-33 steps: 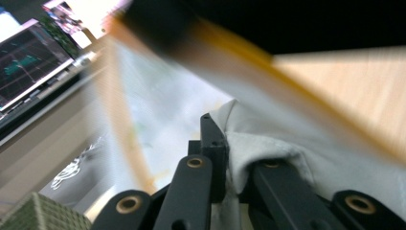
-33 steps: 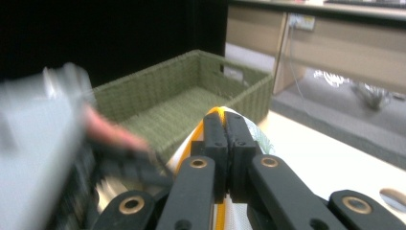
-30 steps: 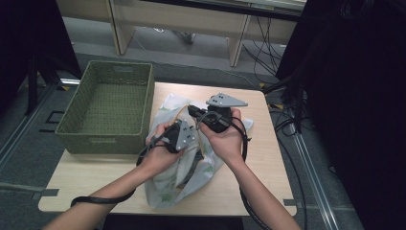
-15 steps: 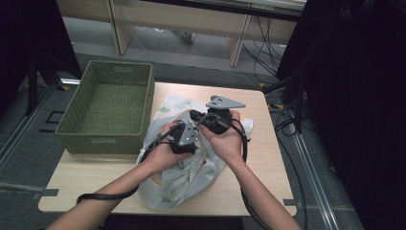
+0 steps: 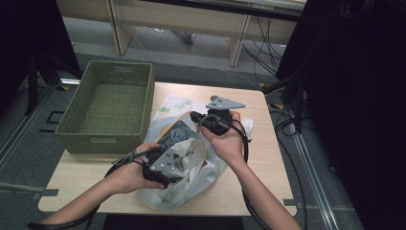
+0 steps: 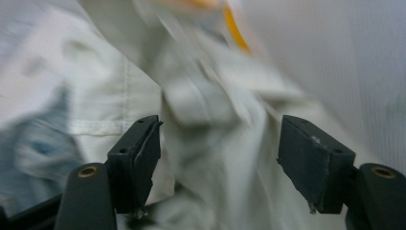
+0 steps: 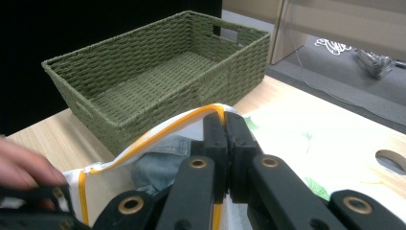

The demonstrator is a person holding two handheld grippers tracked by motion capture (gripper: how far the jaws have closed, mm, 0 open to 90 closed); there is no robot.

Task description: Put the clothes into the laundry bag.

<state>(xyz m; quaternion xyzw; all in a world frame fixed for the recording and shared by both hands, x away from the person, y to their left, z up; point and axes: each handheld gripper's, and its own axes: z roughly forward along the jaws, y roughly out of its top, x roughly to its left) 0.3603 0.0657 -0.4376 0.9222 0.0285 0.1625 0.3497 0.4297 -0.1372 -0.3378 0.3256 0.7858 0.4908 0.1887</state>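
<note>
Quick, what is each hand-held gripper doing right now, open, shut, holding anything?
Left hand-held gripper: open, jaws just opened, pale garment between them, not pinched.
Right hand-held gripper: shut on the bag's orange-trimmed rim.

There are no words, numbers, labels or signs to read anywhere in these pictures. The cloth bag [image 5: 191, 143] by the grippers has only leaf shapes and a yellow stripe on it. The green basket [image 7: 158, 67] past the right gripper [image 7: 224, 125] has nothing written on it.
</note>
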